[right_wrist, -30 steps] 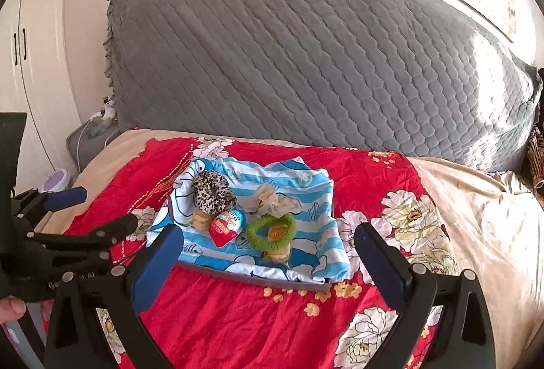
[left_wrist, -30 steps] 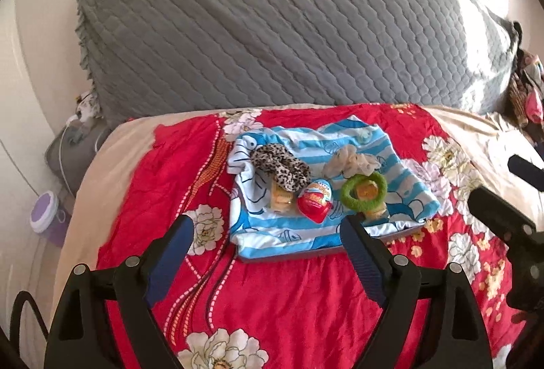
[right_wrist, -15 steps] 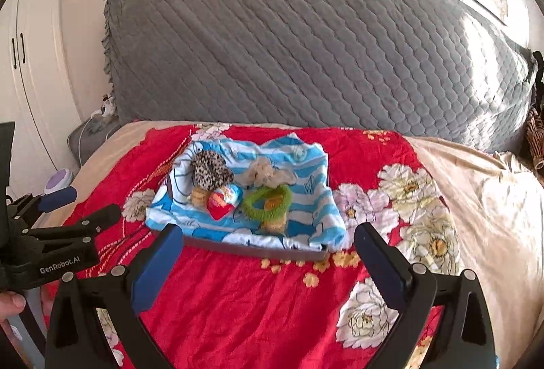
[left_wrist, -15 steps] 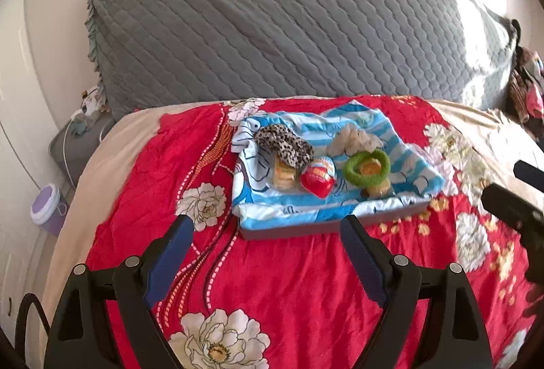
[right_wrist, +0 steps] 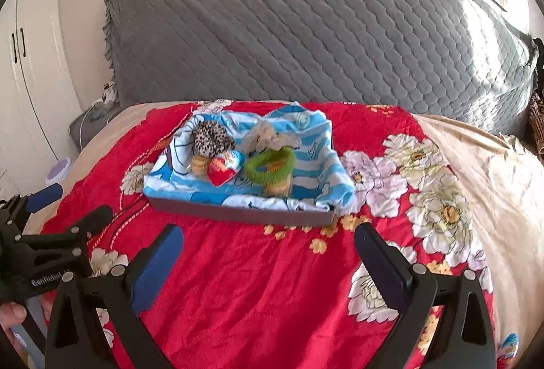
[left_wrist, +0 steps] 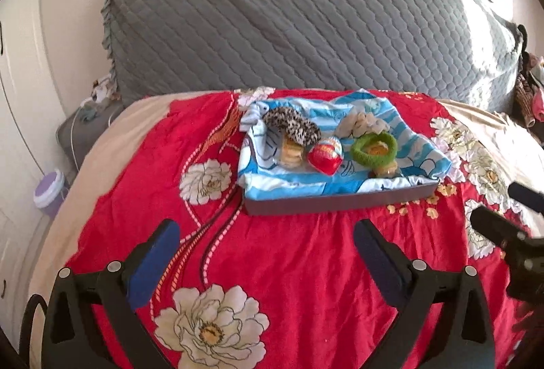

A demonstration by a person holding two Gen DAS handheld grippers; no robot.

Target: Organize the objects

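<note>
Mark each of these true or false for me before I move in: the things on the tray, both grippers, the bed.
1. The green scrunchie lies on the blue striped cloth in the tray. True.
2. The left gripper holds the red heart-shaped packet. False: nothing is between its jaws, which are opening; the packet lies on the cloth.
3. The leopard-print scrunchie sits left of the green one in the right wrist view. True.
4. The tray rests on a bare wooden floor. False: it sits on the red floral bedspread.
5. The right gripper is open, short of the tray. True.
</note>
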